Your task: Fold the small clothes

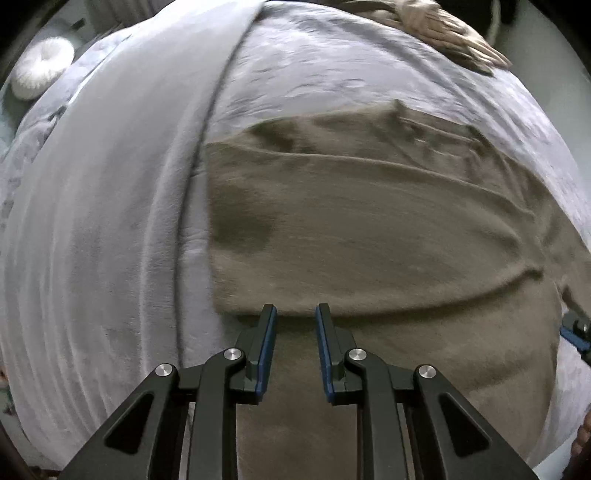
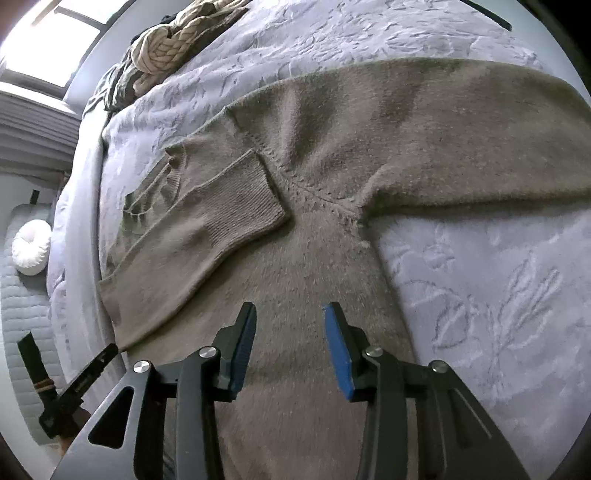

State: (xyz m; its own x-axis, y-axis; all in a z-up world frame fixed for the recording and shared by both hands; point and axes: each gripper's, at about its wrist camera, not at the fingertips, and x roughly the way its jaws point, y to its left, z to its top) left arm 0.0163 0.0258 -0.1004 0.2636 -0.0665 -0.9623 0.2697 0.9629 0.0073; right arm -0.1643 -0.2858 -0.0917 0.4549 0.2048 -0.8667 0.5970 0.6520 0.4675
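A taupe knit sweater (image 2: 295, 258) lies flat on the lavender bedspread (image 2: 498, 295). One sleeve is folded over the body, and its ribbed cuff (image 2: 251, 195) rests near the middle. The other sleeve (image 2: 480, 147) stretches out to the right. My right gripper (image 2: 290, 314) hovers over the sweater's body, open, with nothing between its fingers. In the left wrist view the sweater (image 1: 369, 221) shows a folded edge just ahead of my left gripper (image 1: 295, 314). Its jaws stand a little apart and hold no cloth. The right gripper's tip (image 1: 576, 328) shows at the right edge.
A chunky beige knit piece (image 2: 173, 48) lies on a dark garment at the far end of the bed, also seen as the beige knit (image 1: 443, 26). A white round cushion (image 2: 31, 245) sits on a grey quilted surface beside the bed. A bright window (image 2: 48, 44) is at the upper left.
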